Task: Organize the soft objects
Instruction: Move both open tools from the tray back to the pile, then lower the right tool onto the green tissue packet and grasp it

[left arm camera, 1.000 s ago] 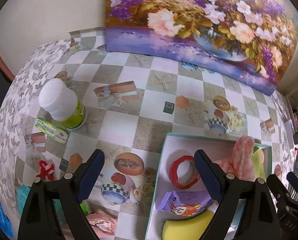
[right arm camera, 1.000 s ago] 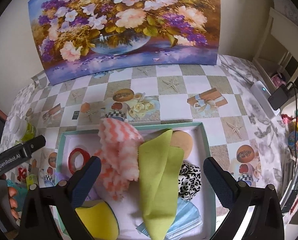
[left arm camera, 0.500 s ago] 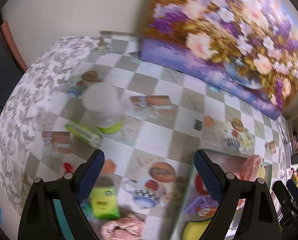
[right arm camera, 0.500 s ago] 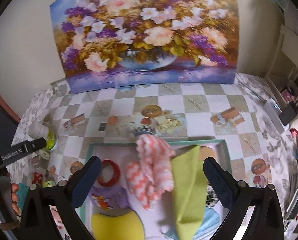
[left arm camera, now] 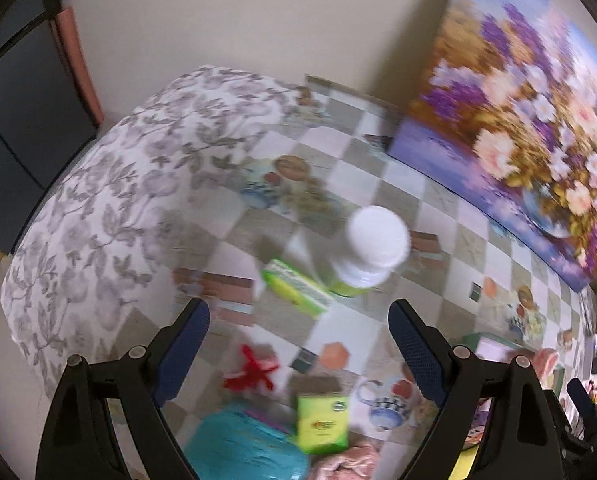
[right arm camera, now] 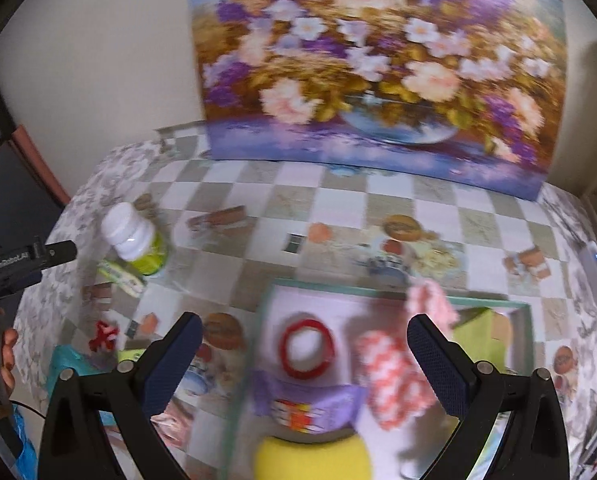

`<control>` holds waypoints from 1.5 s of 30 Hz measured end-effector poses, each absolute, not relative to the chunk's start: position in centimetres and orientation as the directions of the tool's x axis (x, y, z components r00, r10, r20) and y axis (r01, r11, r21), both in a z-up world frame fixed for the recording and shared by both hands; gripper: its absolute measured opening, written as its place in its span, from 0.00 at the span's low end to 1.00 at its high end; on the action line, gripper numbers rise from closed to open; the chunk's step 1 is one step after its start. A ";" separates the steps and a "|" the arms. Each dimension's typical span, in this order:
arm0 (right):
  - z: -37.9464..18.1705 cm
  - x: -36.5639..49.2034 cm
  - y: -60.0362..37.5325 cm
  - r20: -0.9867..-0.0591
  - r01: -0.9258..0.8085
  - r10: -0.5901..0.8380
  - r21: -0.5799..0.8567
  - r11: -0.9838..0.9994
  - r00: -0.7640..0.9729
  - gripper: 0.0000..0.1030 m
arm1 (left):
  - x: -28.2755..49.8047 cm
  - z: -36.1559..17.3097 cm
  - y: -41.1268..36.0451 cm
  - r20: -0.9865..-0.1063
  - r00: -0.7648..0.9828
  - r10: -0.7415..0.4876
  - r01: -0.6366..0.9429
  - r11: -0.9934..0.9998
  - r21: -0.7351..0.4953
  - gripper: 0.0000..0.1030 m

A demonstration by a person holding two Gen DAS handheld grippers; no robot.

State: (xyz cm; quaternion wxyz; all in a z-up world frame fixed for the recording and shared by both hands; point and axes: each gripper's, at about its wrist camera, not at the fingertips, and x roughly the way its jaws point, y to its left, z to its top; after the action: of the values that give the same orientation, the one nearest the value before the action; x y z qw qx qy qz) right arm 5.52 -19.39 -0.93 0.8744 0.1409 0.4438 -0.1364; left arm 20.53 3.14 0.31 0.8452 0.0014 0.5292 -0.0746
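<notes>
Left gripper [left arm camera: 298, 344], jaws wide apart and empty, above loose items on the checkered counter [left arm camera: 438, 200]: red bow [left arm camera: 252, 368], green packet [left arm camera: 322, 420], teal pouch [left arm camera: 242, 448]. Right gripper [right arm camera: 304, 354], jaws likewise spread and empty, over the teal-rimmed box [right arm camera: 378, 290] containing red ring [right arm camera: 306, 348], chevron cloth [right arm camera: 394, 376], yellow sponge [right arm camera: 314, 458]

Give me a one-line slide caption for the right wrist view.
Open right gripper above a tray of soft things, red ring between its fingers, white-capped bottle off to the left.
</notes>
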 end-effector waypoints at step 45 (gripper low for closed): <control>-10.5 11.7 -5.9 -0.933 0.117 0.159 0.206 0.972 0.324 1.00 | 23.1 -5.4 7.5 -0.953 0.302 -0.003 0.138 0.990 0.040 0.93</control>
State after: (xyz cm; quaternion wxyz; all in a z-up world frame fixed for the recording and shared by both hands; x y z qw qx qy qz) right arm 11.68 -5.90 -10.48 0.8050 0.1187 0.5811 0.0128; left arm 23.07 7.51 -5.36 0.8047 0.0573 0.5893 -0.0440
